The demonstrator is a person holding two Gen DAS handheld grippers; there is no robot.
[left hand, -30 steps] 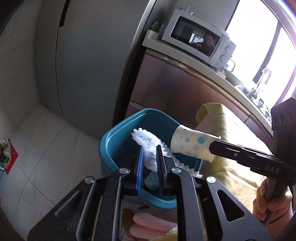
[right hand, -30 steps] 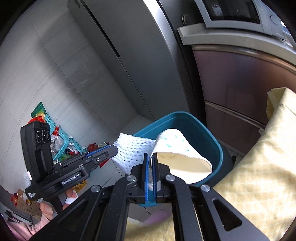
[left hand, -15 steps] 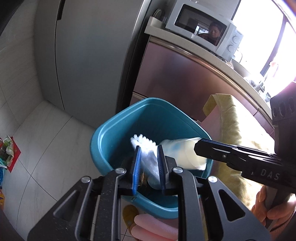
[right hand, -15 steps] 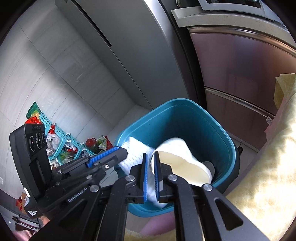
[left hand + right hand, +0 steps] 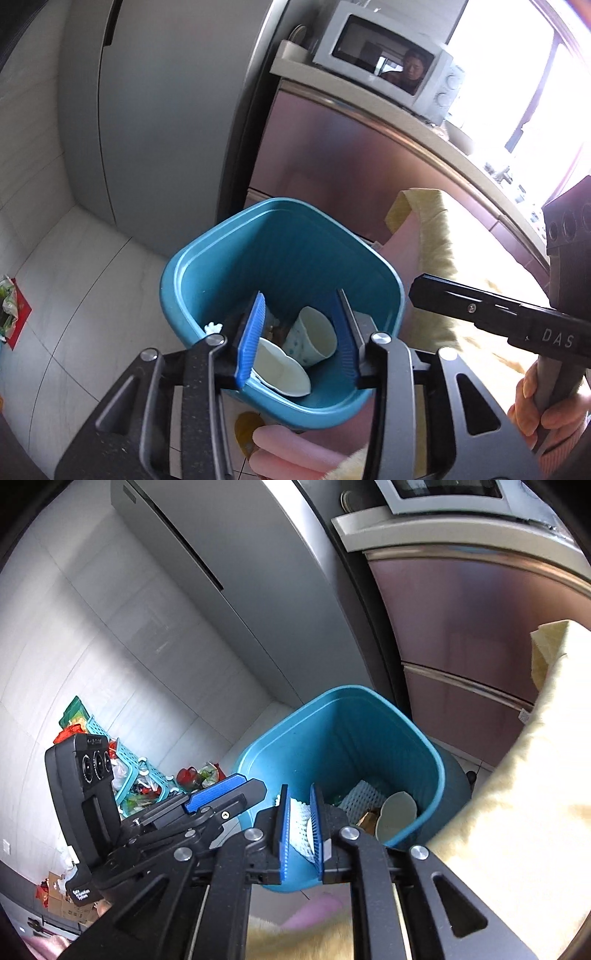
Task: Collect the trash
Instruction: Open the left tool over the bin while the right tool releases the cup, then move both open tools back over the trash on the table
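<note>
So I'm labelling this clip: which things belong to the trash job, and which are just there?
Job: teal bin; dotted paper cup; white foam net; left gripper; right gripper.
Lying about: microwave; yellow cloth; refrigerator.

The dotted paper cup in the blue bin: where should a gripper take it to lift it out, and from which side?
Pinch the rim of the dotted paper cup, one finger inside its mouth, coming from above through the open top of the blue bin. It leans mouth-up; the bin walls block its sides.
</note>
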